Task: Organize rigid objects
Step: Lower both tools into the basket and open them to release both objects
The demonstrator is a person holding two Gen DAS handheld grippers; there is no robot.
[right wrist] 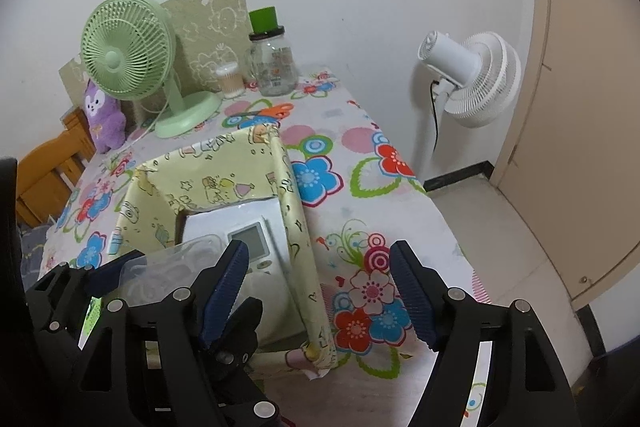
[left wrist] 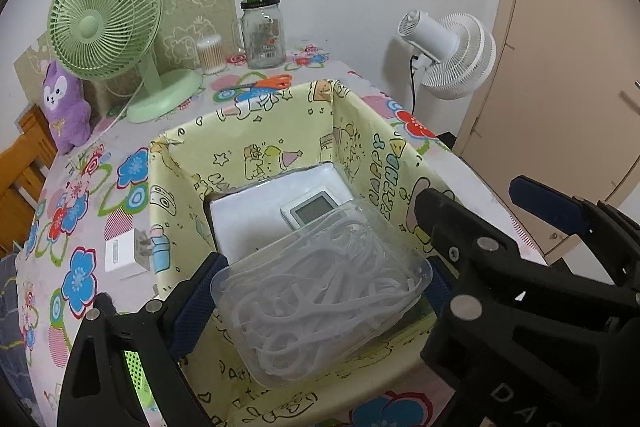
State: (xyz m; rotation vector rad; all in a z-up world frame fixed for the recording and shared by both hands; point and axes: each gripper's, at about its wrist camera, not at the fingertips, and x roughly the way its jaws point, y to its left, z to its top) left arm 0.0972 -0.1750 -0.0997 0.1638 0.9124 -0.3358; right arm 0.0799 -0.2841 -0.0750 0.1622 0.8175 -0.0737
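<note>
Left gripper (left wrist: 320,287) is clamped on a clear plastic tub (left wrist: 320,291) packed with white looped plastic pieces; one blue pad (left wrist: 200,303) presses its left wall, the other its right. The tub hangs tilted over the near half of the open yellow cartoon-print box (left wrist: 352,131), inside its walls but, as far as I can judge, not yet resting on the floor. Below and beyond it lies a white thermometer with a grey display (left wrist: 308,213) on a white flat box (left wrist: 256,211) that fills the far half. Key relation: free floor space sits directly under the tub, near side, so the drop looks to be straight down, with its far edge kept short of the thermometer. The tub's long axis runs near-left to far-right, roughly along the box's length. Right gripper (right wrist: 320,287) is half open and empty, straddling the box's right wall (right wrist: 296,227), left pad (right wrist: 228,279) inside, right pad (right wrist: 412,295) outside over the floral tablecloth (right wrist: 400,155). The left hand is the one placed to finish.
</note>
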